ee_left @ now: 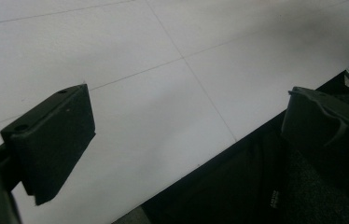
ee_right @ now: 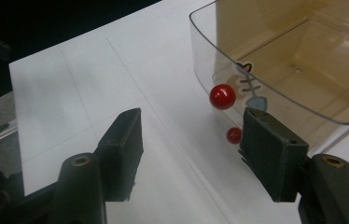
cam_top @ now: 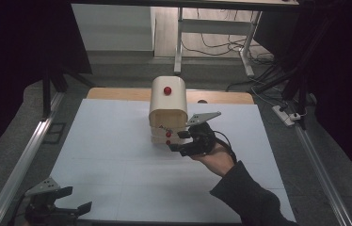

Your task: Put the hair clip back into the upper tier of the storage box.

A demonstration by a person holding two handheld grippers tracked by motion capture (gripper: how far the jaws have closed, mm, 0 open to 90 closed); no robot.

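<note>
Drawer knob (ee_right: 222,96) just beyond right jaws.

Free room around the drawer box

The drawer box (cam_top: 168,109) stands as the one obstacle on the white table (cam_top: 117,155); open surface is seen to its left, right and front. Just before its pulled-out clear drawer (ee_right: 275,70), the right gripper (cam_top: 183,140) takes up the approach, apparently without contact.

I see a white table (cam_top: 117,155) in a dim room. Behind it the floor (cam_top: 117,75) is grey. A desk with metal legs (cam_top: 180,42) stands there, with black cables (cam_top: 221,44) under it.
</note>
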